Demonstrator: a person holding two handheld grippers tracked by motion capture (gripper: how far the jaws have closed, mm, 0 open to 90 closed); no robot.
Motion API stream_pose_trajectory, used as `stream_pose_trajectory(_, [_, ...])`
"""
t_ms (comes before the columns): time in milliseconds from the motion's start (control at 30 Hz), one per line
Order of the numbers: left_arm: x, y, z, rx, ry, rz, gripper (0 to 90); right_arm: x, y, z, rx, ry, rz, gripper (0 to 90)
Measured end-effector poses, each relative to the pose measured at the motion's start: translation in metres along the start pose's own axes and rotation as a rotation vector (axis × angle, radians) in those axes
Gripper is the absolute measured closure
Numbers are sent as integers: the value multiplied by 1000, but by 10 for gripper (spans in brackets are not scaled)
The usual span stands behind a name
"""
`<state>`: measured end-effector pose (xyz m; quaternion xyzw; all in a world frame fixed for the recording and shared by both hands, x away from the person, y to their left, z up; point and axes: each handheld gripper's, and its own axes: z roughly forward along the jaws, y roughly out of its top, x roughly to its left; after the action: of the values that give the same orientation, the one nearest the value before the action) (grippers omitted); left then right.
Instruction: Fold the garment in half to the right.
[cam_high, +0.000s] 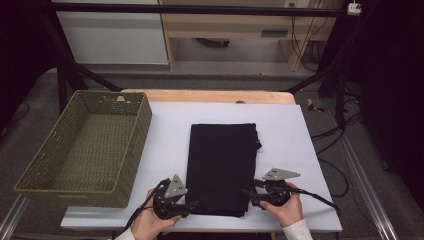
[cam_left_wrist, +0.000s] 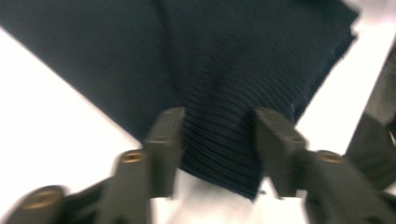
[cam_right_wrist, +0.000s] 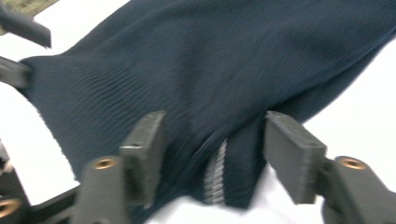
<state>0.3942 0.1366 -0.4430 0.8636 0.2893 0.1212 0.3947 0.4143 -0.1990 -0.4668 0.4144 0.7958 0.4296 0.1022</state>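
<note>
Your left gripper (cam_high: 192, 205) spread, straddling near-left corner of folded black garment (cam_high: 222, 165); right gripper (cam_high: 248, 196) spread over near-right corner, pads clear. Garment lies mid-table, long axis running toward far edge; both hands equally near; basket (cam_high: 37, 165) at left edge

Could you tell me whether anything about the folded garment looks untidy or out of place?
Mostly neat. The garment lies flat on the sheet, but a bit of fabric sticks out past its right edge, so that side isn't straight.
</note>
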Motion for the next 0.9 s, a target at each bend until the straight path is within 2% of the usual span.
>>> stream_pose_trajectory(33, [5, 3, -2, -32, 16, -14, 384, -4, 3, -2, -26, -9, -3, 340])
stream_pose_trajectory(100, [15, 8, -4, -65, 24, -52, 314, -14, 9, -5, -66, -12, -9, 316])
stream_pose_trajectory(133, [15, 8, -4, -65, 24, -52, 291, -20, 15, -6, -91, -25, -15, 285])
stream_pose_trajectory(167, [25, 10, -2, -84, 36, -85, 253, -25, 18, -7, -97, -38, -16, 273])
stream_pose_trajectory(200, [30, 12, 1, -88, 53, -98, 223, -30, 22, -7, -105, -51, -6, 265])
stream_pose_trajectory(333, [43, 12, 18, -77, 52, -164, 212, -54, 37, 1, -120, -88, 12, 246])
stream_pose_trajectory(400, [46, 11, 28, -57, 64, -173, 222, -63, 44, 7, -137, -104, 24, 262])
stream_pose_trajectory(433, [46, 11, 28, -57, 64, -173, 223, -70, 49, 11, -140, -114, 28, 270])
stream_pose_trajectory(467, [47, 8, 37, -30, 72, -183, 228, -74, 52, 14, -139, -117, 31, 270])
stream_pose_trajectory(567, [47, 3, 45, -8, 67, -199, 277, -92, 64, 31, -140, -147, 48, 297])
stream_pose_trajectory(667, [46, -2, 50, 18, 62, -214, 354, -106, 73, 49, -116, -167, 65, 327])
stream_pose_trajectory(733, [44, -3, 51, 20, 73, -207, 403, -113, 77, 60, -96, -182, 75, 350])
stream_pose_trajectory(767, [44, -2, 50, 24, 66, -206, 459, -115, 78, 65, -87, -186, 79, 355])
stream_pose_trajectory(867, [42, -2, 50, 33, 47, -206, 622, -118, 79, 77, -76, -174, 94, 487])
stream_pose_trajectory(900, [42, -2, 50, 33, 32, -219, 677, -119, 78, 79, -73, -170, 97, 547])
